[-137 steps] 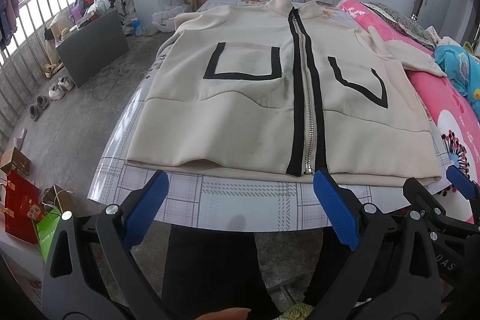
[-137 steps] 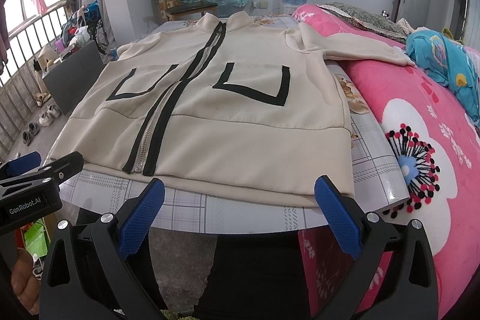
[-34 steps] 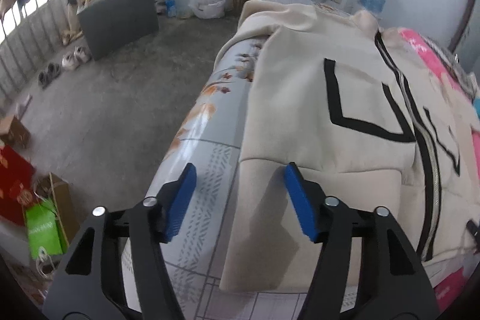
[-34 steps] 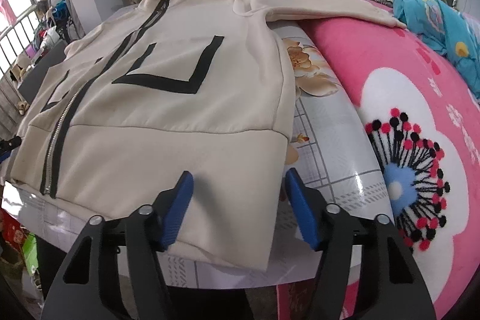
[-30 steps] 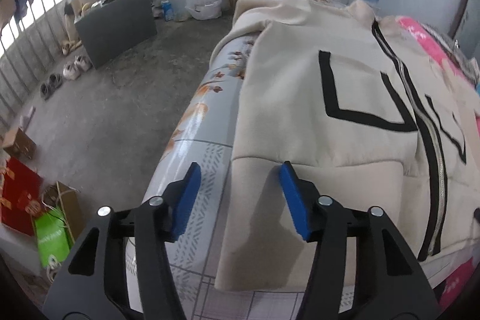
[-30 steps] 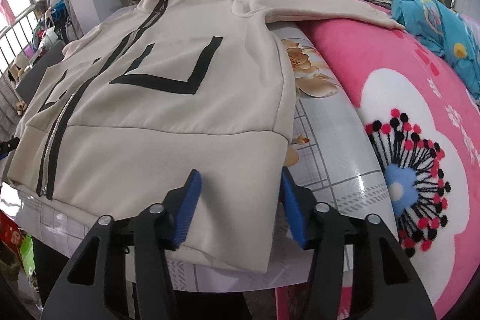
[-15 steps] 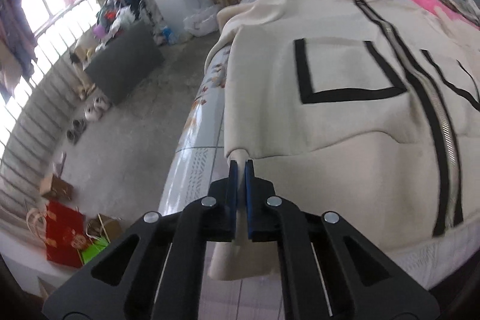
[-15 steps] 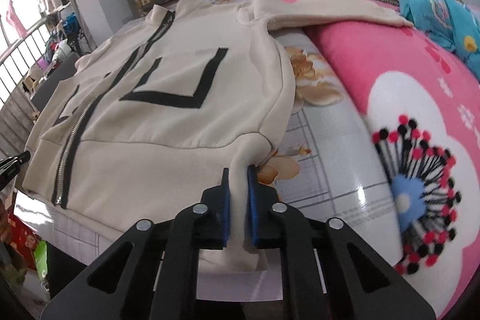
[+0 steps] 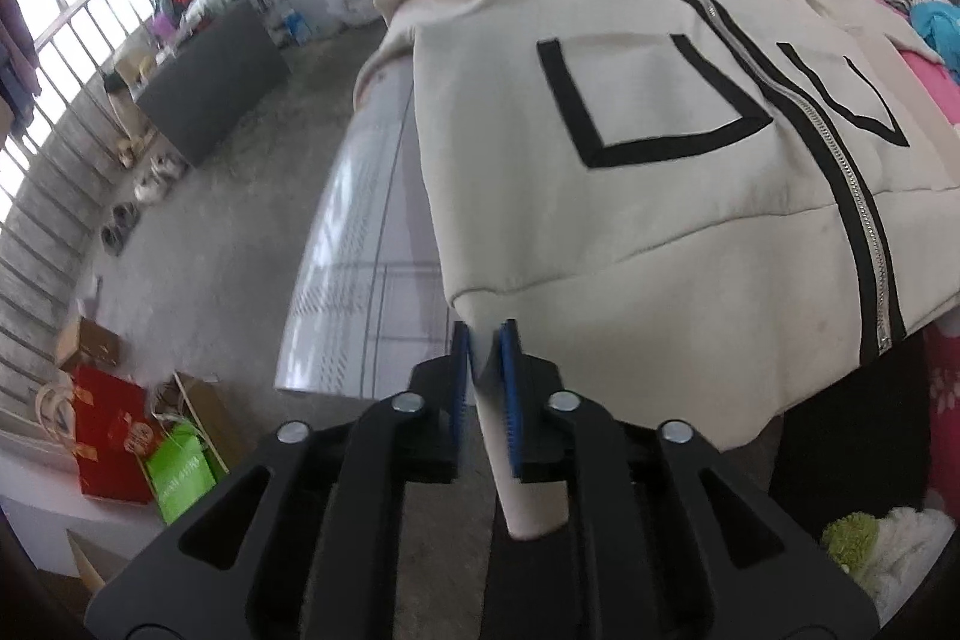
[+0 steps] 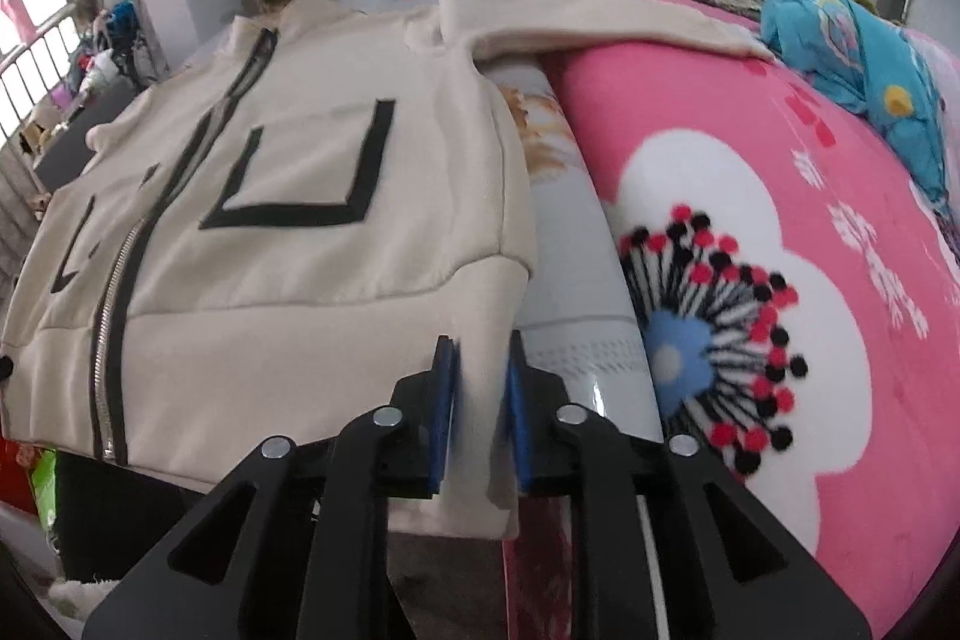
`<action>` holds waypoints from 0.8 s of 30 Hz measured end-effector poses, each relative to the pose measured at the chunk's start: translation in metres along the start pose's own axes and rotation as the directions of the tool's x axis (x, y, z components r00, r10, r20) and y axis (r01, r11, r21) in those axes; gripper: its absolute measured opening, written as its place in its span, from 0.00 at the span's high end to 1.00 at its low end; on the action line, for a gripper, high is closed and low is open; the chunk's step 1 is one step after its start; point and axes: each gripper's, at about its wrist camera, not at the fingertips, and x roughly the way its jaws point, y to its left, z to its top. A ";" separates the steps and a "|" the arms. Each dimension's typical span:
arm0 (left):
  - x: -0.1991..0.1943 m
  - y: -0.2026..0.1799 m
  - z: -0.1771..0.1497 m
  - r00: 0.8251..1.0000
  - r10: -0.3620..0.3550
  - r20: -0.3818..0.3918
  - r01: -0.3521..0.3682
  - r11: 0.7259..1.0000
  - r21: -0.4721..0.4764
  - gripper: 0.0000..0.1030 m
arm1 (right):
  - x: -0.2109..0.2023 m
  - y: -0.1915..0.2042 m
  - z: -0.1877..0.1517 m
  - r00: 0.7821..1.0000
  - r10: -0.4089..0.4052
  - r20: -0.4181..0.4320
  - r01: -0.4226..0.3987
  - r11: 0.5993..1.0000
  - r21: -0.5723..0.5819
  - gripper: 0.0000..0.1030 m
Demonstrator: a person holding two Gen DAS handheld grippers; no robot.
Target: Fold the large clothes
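Now cream jacket [image 9: 690,196] face-up, zipped, black pocket outlines; left tongs [image 9: 485,370], right tongs [image 10: 480,388] pinch hem corners.

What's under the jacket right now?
The jacket lies on a glossy patterned table, bare along both sides. What lies under its middle is covered. Its right sleeve rests on the pink blanket.

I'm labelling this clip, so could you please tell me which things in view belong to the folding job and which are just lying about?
Job:
cream jacket
left gripper
right gripper
table

Lying about:
pink blanket
blue cloth
red bag
green bag
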 end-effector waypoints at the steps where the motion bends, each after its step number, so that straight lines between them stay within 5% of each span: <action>1: -0.001 0.004 0.001 1.000 -0.019 0.000 0.019 1.000 -0.015 0.83 | -0.003 0.000 0.000 1.000 0.007 0.005 -0.007 1.000 0.009 0.71; 4: -0.011 0.008 0.003 0.999 -0.030 0.036 0.031 0.999 -0.020 0.62 | -0.016 0.003 0.000 0.999 0.018 0.047 -0.018 1.000 0.004 0.52; 9: -0.018 0.004 0.019 0.996 -0.027 0.084 0.029 0.999 -0.016 0.41 | -0.026 0.017 0.002 0.996 0.045 0.071 -0.044 0.999 -0.016 0.42; 24: 0.006 -0.018 0.072 0.994 -0.038 0.100 0.038 0.999 0.002 0.27 | -0.028 0.095 0.028 0.974 0.206 0.093 -0.190 0.969 -0.156 0.21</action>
